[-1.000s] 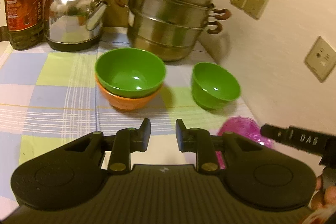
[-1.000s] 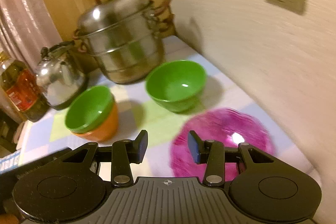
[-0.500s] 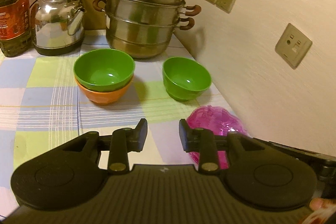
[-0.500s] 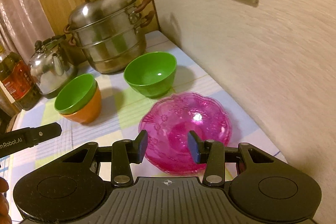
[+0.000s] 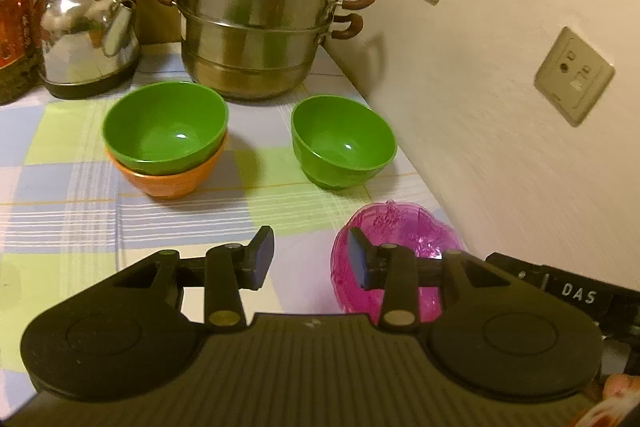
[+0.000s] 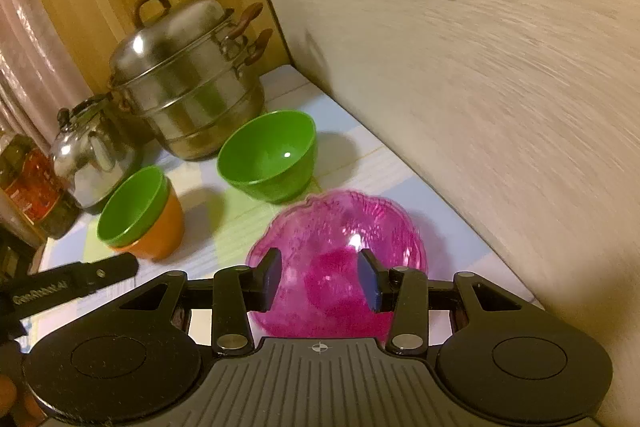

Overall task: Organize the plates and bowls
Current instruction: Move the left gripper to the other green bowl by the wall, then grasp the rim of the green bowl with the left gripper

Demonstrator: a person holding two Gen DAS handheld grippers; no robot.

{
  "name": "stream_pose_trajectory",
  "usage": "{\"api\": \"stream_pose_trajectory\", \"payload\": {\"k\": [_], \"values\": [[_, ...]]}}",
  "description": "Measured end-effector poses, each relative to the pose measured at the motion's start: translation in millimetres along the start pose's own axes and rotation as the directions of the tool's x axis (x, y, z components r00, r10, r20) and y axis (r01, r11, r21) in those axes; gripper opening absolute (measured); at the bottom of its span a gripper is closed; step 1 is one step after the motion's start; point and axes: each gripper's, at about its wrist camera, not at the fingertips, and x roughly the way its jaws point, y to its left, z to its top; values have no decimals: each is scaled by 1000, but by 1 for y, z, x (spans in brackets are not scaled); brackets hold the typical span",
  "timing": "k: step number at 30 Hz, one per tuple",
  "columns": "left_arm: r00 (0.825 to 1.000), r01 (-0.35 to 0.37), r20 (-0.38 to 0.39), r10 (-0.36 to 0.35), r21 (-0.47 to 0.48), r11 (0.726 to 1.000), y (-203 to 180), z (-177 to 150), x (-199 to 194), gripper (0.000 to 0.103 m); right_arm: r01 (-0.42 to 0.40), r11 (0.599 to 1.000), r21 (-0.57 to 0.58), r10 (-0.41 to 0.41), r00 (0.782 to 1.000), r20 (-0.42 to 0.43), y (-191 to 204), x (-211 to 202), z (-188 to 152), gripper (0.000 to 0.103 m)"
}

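Directly beyond the right gripper's (image 6: 319,279) parted jaws: pink plate (image 6: 340,227).

The right tongs (image 6: 319,281) are now closer to the pink plate (image 6: 340,227) than one second ago. Then the plate lay ahead of their tips, toward the right one; now the tips frame its near part, and the plate fills the gap between them. The gap between the tips is wider than before. In the left wrist view, the left tongs (image 5: 311,258) are also open wider now. The pink plate (image 5: 400,227) shows more fully there than a second ago, behind the right tip. The green bowl (image 5: 343,141) and the steamer pot (image 5: 256,27) look bigger than half a second ago.
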Motion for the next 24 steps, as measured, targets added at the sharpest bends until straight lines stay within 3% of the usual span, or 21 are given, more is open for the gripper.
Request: {"api": "stream_pose_trajectory", "payload": {"k": [16, 24], "values": [[1000, -29, -12, 28, -179, 983, 16, 49, 134, 36, -56, 998, -10, 56, 998, -35, -11, 116, 71, 42], [998, -56, -29, 51, -192, 980, 18, 58, 180, 35, -59, 998, -14, 57, 995, -82, -8, 182, 95, 42]]}}
